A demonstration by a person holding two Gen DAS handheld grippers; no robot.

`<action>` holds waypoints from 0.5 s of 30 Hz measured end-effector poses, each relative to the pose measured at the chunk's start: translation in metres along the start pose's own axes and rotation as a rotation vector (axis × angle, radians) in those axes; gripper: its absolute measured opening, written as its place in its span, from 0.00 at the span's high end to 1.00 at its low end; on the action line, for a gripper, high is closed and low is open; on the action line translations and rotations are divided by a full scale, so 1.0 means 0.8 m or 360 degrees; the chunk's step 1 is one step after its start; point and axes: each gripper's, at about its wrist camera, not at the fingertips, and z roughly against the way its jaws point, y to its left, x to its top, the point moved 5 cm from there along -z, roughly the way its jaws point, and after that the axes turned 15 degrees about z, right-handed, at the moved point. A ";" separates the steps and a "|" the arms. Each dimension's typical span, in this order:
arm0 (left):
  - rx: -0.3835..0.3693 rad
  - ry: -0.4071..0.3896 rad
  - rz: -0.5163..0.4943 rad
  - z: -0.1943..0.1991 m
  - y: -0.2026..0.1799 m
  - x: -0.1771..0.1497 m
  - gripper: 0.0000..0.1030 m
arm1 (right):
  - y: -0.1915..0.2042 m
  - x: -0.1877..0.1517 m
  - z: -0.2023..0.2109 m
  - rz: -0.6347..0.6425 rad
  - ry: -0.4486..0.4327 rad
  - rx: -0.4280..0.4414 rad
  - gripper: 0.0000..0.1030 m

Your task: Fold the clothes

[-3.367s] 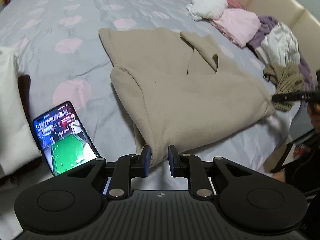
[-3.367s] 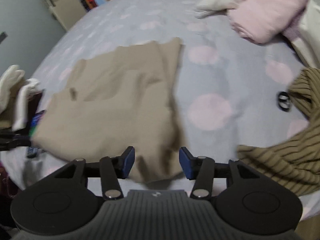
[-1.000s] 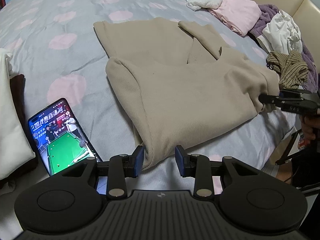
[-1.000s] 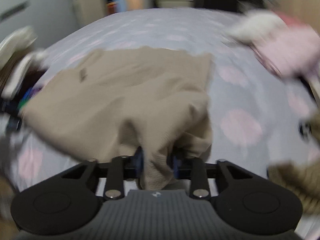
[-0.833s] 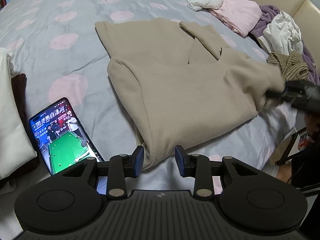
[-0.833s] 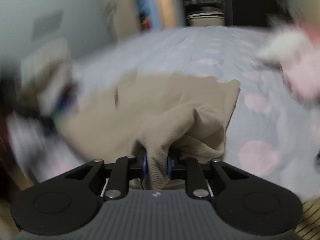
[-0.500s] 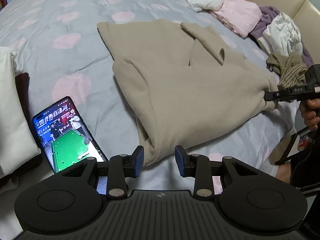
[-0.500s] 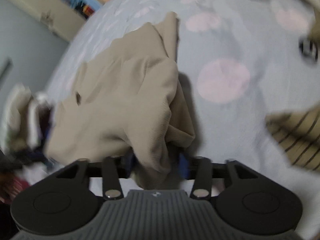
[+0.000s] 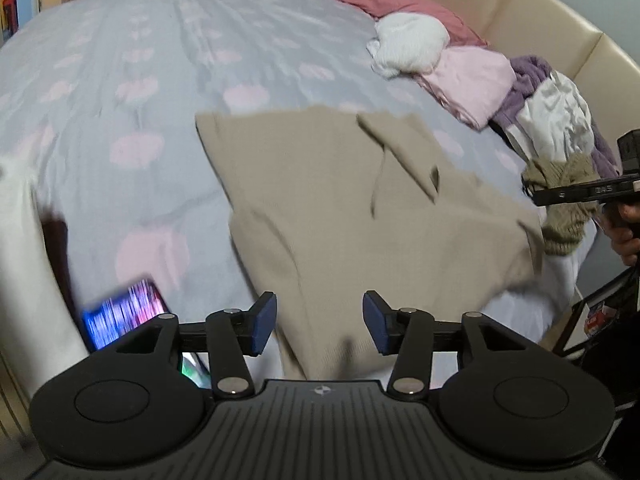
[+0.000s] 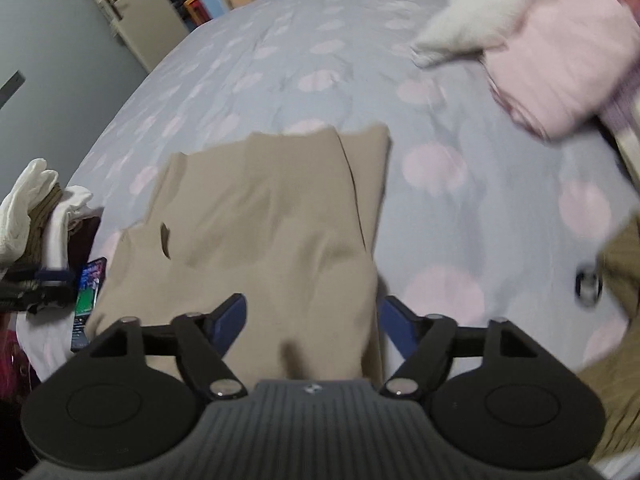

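A beige sweater (image 9: 360, 216) lies partly folded on the grey bedspread with pink dots (image 9: 160, 80). Its near corner passes between the wide-apart blue pads of my left gripper (image 9: 319, 328), which is open over the cloth. In the right wrist view the same beige sweater (image 10: 272, 216) runs under my right gripper (image 10: 312, 320), also open, with the fabric's near edge between its spread fingers. From the left wrist view the right gripper (image 9: 538, 196) shows as a dark bar at the sweater's right corner, held by a hand (image 9: 628, 232).
A lit phone (image 9: 124, 316) lies at the bed's near left edge beside folded white and dark clothes (image 10: 36, 216). A heap of pink (image 9: 468, 80), white, purple and olive striped garments (image 9: 564, 200) lines the right side by the cream headboard (image 9: 520, 20). A door (image 10: 132, 8) stands behind.
Both grippers have opened wider. The right gripper let go of the sweater corner it was pinching and lifting; the cloth now lies flat. The left view tilted up.
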 end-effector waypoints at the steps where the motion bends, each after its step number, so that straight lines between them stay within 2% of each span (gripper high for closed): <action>1: -0.0004 0.0017 0.0009 -0.006 0.001 0.015 0.51 | -0.002 0.012 0.000 0.0012 0.0009 0.0013 0.22; 3: -0.0004 0.0034 0.0038 -0.018 0.007 0.042 0.51 | -0.006 0.035 -0.002 0.0028 0.0025 0.0036 0.21; 9: 0.0080 0.0056 0.0080 -0.071 0.027 0.110 0.51 | -0.050 0.057 -0.057 -0.0109 0.0033 0.0068 0.21; 15: 0.0112 0.0087 0.0197 -0.123 0.056 0.152 0.51 | -0.093 0.079 -0.113 -0.0247 0.0041 0.0099 0.21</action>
